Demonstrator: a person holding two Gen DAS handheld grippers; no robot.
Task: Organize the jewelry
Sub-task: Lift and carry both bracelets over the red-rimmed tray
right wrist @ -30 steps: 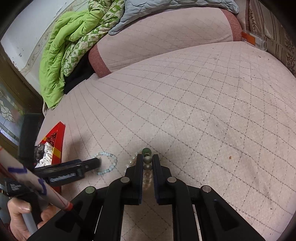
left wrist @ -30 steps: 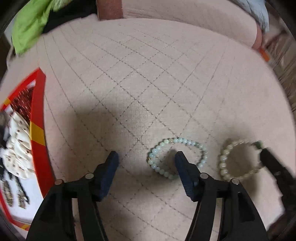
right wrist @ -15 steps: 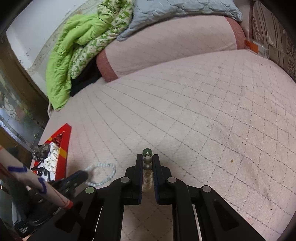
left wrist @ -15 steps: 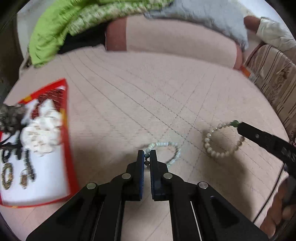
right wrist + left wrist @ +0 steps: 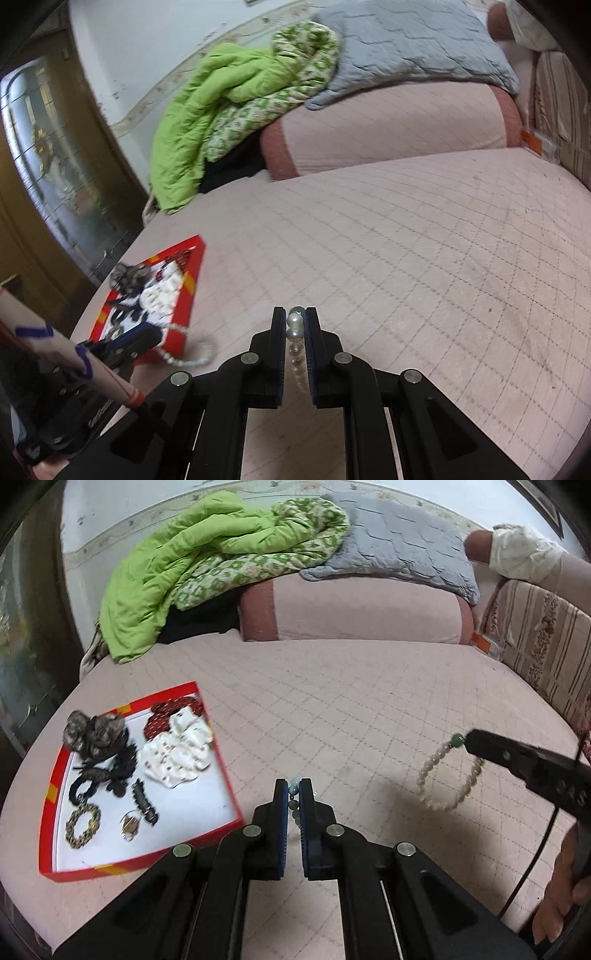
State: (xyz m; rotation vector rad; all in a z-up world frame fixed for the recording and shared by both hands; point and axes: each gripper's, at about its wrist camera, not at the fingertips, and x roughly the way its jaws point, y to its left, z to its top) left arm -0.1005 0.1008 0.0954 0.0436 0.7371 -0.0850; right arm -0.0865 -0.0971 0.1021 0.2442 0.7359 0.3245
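My left gripper (image 5: 294, 788) is shut on a pale blue-green bead bracelet (image 5: 294, 805), lifted off the bed; only a few beads show between its pads. In the right wrist view that bracelet (image 5: 192, 356) dangles from the left gripper (image 5: 157, 338) just beside the red tray. My right gripper (image 5: 295, 317) is shut on a cream pearl bracelet (image 5: 295, 332) with a green bead at its top. In the left wrist view this pearl bracelet (image 5: 448, 773) hangs as a loop from the right gripper (image 5: 471, 740). The red tray (image 5: 218, 753) with a white floor lies to the left and holds several pieces of jewelry.
A pink quilted bed (image 5: 369, 709) stretches ahead. A green quilt (image 5: 192, 568), a grey quilt (image 5: 399, 546) and a pink bolster (image 5: 362, 613) are piled at the back. A striped cushion (image 5: 543, 642) lines the right side. A hand (image 5: 561, 886) holds the right tool.
My left gripper shut on the blue-green bracelet and lifted it toward the tray. My right gripper raised the pearl bracelet off the bed. Both cameras tilted up.
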